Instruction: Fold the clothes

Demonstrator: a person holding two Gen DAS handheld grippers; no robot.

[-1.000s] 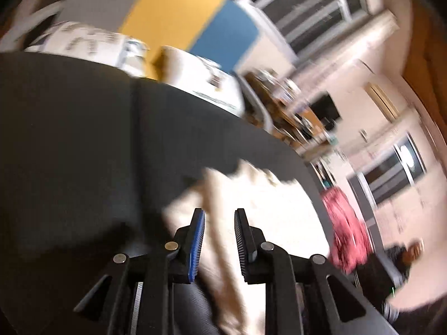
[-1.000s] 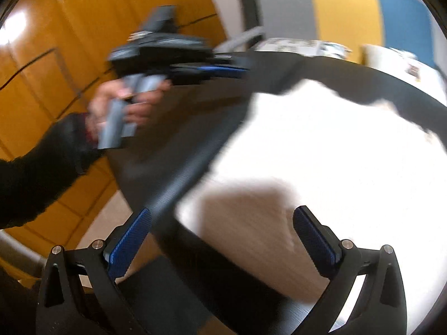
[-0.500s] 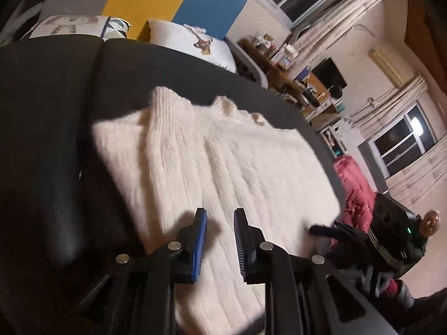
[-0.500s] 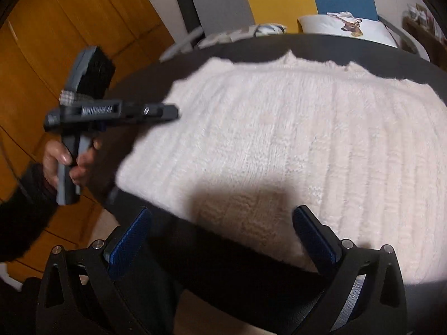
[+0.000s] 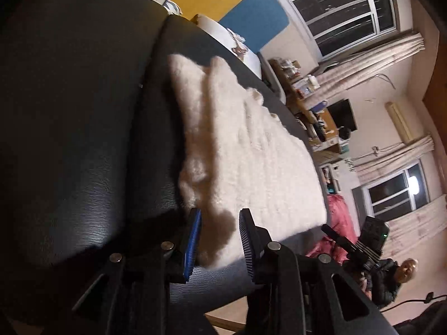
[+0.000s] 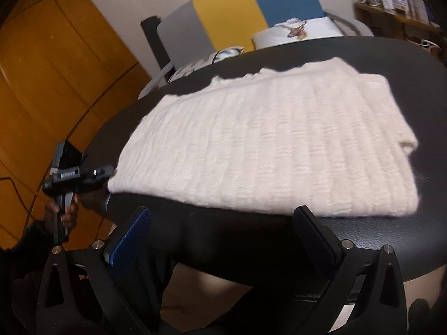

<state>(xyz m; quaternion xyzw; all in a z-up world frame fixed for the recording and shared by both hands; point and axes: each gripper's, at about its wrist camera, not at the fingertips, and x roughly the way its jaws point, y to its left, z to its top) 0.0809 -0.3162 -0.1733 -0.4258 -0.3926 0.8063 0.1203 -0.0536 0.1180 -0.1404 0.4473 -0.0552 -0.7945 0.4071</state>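
Observation:
A cream knitted sweater (image 6: pixel 268 145) lies folded into a flat rectangle on a black padded table (image 6: pixel 413 64). In the left wrist view the sweater (image 5: pixel 251 162) stretches away from my left gripper (image 5: pixel 220 223), whose narrowly parted jaws sit at the sweater's near left corner, with nothing pinched between them. My right gripper (image 6: pixel 223 223) is wide open and empty, just off the table's front edge, short of the sweater's near hem. The left gripper also shows in the right wrist view (image 6: pixel 109 170) at the sweater's left corner.
A grey, yellow and blue panel (image 6: pixel 237 11) and white cushions (image 6: pixel 296 32) stand behind the table. Orange wooden doors (image 6: pixel 56 83) are at the left. A red garment (image 5: pixel 340 223) hangs beyond the table's far end. Shelves and windows line the room.
Both grippers drew back toward the table's front. The left gripper came down to the sweater's near left corner. The sweater lies flat and still.

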